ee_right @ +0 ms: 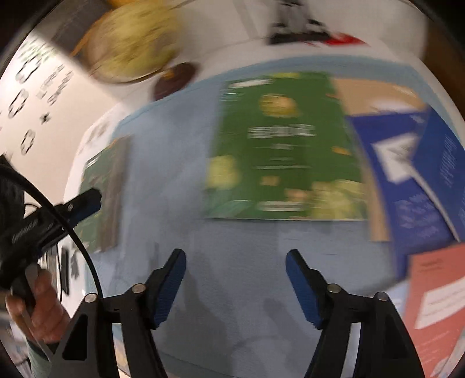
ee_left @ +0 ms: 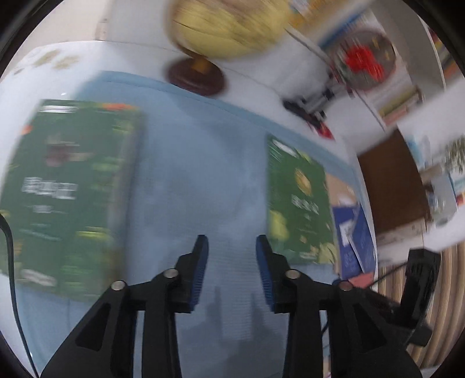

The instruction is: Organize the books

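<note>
Two green books lie flat on a light blue mat: a dark green one at the left and a brighter green one at the right. My left gripper hangs over the bare mat between them, open, nothing between its fingers. In the right wrist view the brighter green book lies ahead of my right gripper, which is open and empty over the mat. Right of that book lie a tan book, a blue book and a salmon-red book, overlapping. Everything is motion-blurred.
A yellow globe on a dark round base stands on the white table behind the mat. A black and white object sits at the back right. A hand holds the left gripper's handle at the left edge.
</note>
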Motion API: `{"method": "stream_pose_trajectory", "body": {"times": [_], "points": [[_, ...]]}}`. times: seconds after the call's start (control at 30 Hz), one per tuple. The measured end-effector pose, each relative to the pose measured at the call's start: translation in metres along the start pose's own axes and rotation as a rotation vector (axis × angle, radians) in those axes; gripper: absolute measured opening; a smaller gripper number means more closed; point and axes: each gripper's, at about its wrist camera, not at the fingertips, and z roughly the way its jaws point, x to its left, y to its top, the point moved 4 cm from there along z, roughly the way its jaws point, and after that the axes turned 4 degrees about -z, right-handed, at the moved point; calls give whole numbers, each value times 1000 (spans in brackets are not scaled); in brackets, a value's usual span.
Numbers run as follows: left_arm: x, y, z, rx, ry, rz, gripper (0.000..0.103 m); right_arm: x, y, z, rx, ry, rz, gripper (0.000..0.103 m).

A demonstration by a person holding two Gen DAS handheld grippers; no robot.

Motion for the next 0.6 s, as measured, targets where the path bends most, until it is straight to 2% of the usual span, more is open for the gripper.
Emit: {"method": "stream_pose_trajectory", "body": {"times": [0.13, 0.27, 0.4, 0.47, 0.5, 0.6], "points": [[-34, -9, 45, 83, 31, 16, 35, -39, 8, -9, -4, -24, 21, 69], [-53, -15, 74, 104, 89, 53, 35, -63, 18, -8, -6, -19, 34, 69], [-58, -13, 93, 105, 145, 71, 35, -68, 32, -1, -10, -65, -39, 69], [-58, -14, 100, 122, 157, 79, 35, -64, 37, 6, -1, -52, -63, 69], [-59, -14, 103, 129, 159, 81, 35, -64, 40, 9, -2, -55, -70, 68], [-61, -16, 107, 134, 161, 100, 35, -64, 44, 20, 0, -65, -69, 57]]}}
